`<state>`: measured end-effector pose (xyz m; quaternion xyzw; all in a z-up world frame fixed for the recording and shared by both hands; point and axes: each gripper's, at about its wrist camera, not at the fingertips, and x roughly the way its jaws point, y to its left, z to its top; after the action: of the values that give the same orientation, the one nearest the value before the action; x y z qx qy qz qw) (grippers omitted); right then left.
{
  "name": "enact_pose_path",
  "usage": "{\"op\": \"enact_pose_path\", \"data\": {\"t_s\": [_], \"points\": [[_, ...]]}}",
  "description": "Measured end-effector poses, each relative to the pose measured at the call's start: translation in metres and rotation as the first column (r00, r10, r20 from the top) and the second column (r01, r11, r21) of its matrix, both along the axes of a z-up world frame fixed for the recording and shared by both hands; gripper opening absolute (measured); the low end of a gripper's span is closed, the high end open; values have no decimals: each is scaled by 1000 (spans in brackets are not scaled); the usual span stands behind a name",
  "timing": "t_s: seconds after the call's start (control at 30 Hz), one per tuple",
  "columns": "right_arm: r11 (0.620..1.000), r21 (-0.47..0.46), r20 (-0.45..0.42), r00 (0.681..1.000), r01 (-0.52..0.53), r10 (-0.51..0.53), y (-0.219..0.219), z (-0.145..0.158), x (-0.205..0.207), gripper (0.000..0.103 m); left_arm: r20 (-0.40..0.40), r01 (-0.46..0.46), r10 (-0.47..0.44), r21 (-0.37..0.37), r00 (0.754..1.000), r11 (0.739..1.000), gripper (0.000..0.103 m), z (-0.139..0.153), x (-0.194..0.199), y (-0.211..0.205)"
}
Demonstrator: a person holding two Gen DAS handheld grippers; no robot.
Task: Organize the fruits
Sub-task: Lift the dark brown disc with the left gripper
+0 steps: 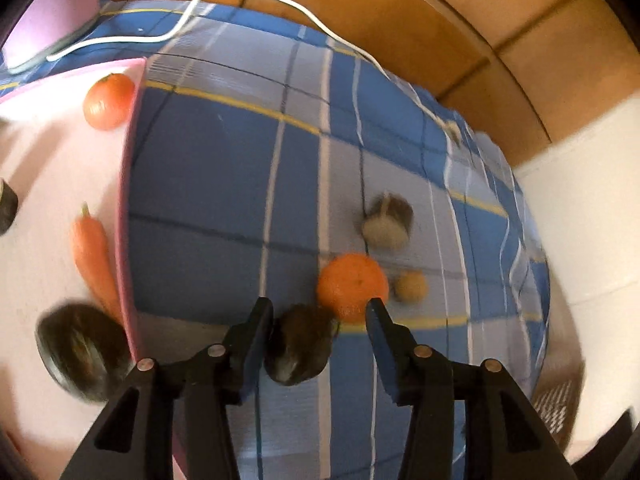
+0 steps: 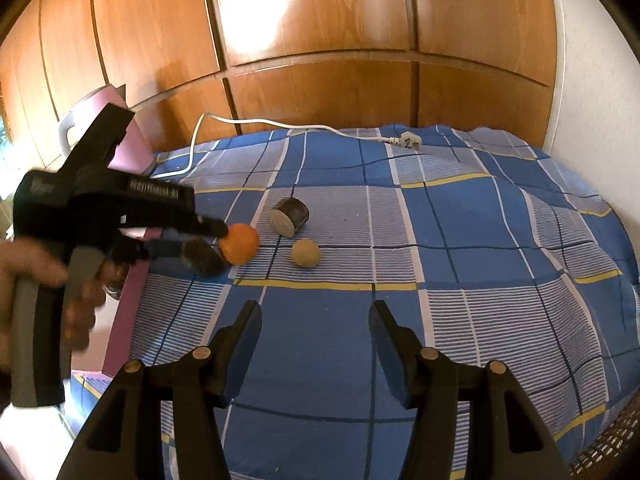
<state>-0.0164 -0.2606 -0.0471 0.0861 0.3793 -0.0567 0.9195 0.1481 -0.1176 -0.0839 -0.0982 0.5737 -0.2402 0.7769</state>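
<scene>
Two claws work over the bed (image 2: pixel 460 248): our left claw (image 1: pixel 320 312) stands open around a dark fruit (image 1: pixel 300 344), left of the orange (image 1: pixel 352 286); right of the orange, our right claw (image 2: pixel 316 320) gapes empty.

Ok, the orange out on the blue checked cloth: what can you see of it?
The orange is round and bright, with a small dark spot on its skin. It lies on the blue checked cloth, outside the pink tray, between a dark brown fruit and a small tan ball. One jaw of the left gripper overlaps its edge; contact is unclear.
</scene>
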Motion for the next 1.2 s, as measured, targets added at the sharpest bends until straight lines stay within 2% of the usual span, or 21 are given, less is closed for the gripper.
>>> {"op": "enact_pose_path", "data": {"t_s": [0.13, 0.27, 0.53, 0.77, 0.87, 0.93, 1.0, 1.03, 1.1, 1.2], "points": [[1000, -2, 1, 1000, 7, -7, 0, 1, -4, 57, 38, 77, -79, 58, 996, 995, 49, -3, -25, -9], [1000, -3, -3, 1000, 25, -25, -4, 1, -9, 57, 103, 147, -160, 119, 982, 982, 50, -4, -46, -14], [998, 5, -11, 998, 57, -57, -12, 0, -14, 57, 180, 187, -220, 187, 959, 964, 51, -8, -58, -20], [997, 16, -8, 998, 70, -70, -19, 2, -16, 57, 241, 196, -247, 218, 939, 956, 64, -10, -69, -29], [996, 26, -21, 996, 82, -82, -24, -1, -16, 57, 261, 209, -265, 224, 928, 952, 73, -12, -76, -33], [995, 35, -28, 996, 89, -88, -27, -2, -16, 57, 283, 204, -267, 234, 921, 951, 71, -13, -80, -33], [995, 41, -34, 995, 94, -93, -30, -3, -17, 57, 303, 184, -256, 247, 918, 951, 50, -13, -82, -30], [995, 41, -37, 995, 95, -93, -30, -4, -17, 57, 307, 179, -251, 243, 918, 953, 47, -13, -81, -28], [995, 42, -43, 995, 96, -94, -31, -6, -18, 57, 298, 176, -229, 197, 927, 965, 46, -12, -79, -20], [994, 46, -55, 994, 96, -93, -31, -9, -16, 57, 303, 184, -235, 187, 923, 965, 46, -11, -81, -18]]}}
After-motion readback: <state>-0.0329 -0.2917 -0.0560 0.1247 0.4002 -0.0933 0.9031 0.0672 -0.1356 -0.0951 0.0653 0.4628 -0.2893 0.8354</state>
